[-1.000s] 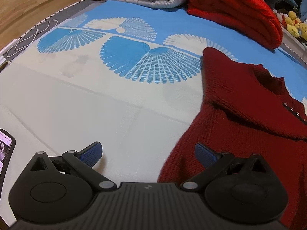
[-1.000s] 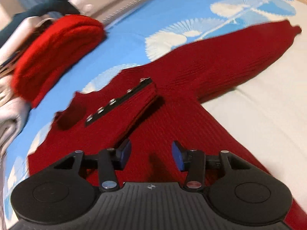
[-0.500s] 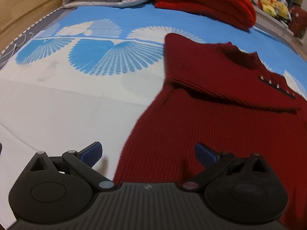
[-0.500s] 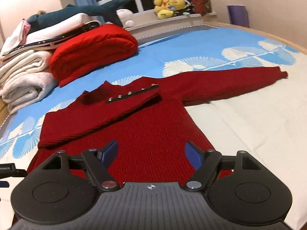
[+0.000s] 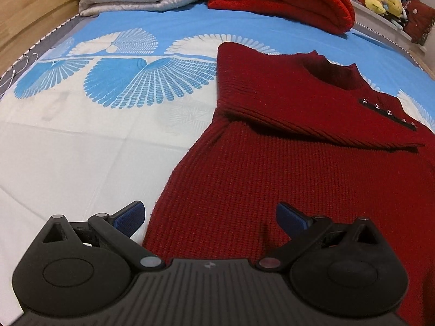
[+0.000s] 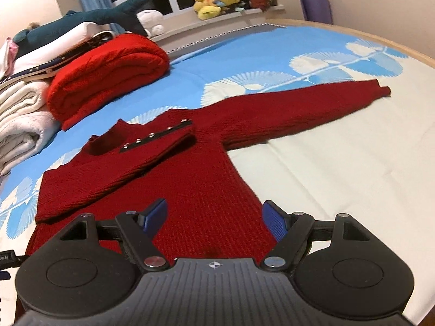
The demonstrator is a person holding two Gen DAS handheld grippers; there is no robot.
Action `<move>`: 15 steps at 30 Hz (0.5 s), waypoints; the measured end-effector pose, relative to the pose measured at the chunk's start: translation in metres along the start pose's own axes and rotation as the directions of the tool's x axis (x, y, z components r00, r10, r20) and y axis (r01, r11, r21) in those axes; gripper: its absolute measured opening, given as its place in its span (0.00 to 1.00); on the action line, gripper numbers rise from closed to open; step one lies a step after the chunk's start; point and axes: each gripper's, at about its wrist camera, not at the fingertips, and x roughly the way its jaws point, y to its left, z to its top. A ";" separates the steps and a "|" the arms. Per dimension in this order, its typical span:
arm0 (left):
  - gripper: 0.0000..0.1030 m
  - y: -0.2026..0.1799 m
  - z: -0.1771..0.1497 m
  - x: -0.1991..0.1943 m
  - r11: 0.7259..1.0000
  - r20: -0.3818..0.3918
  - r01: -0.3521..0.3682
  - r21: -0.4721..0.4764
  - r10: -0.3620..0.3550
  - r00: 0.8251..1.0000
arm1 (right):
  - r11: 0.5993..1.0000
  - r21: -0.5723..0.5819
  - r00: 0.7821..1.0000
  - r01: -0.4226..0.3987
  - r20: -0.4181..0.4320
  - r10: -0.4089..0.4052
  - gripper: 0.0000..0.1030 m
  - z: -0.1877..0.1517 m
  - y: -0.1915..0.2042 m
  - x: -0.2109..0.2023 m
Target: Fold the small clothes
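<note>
Over the near hem of the dark red knitted sweater (image 6: 206,190), the left gripper (image 5: 210,214) and right gripper (image 6: 214,217) hover wide-jawed, empty. Its right sleeve (image 6: 299,108) lies outstretched. Pinching only the top layer would likely drag the soft knit crooked.

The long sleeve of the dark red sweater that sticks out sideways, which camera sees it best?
The right wrist view. There the stretched-out sleeve lies flat on the bedsheet, visible from shoulder to cuff. In the left wrist view that side of the dark red sweater runs off the picture's edge, so this sleeve does not show.
</note>
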 end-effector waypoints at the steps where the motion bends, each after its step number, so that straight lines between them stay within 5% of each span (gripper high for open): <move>1: 1.00 -0.001 0.000 0.000 1.000 -0.001 -0.002 0.000 0.002 1.000 | 1.000 0.010 1.000 0.002 -0.003 -0.002 0.76 0.000 -0.002 0.001; 15: 1.00 0.005 0.003 0.002 1.000 -0.008 0.005 -0.028 -0.005 1.000 | 0.992 0.110 0.998 0.058 -0.006 -0.058 0.76 0.019 -0.025 0.013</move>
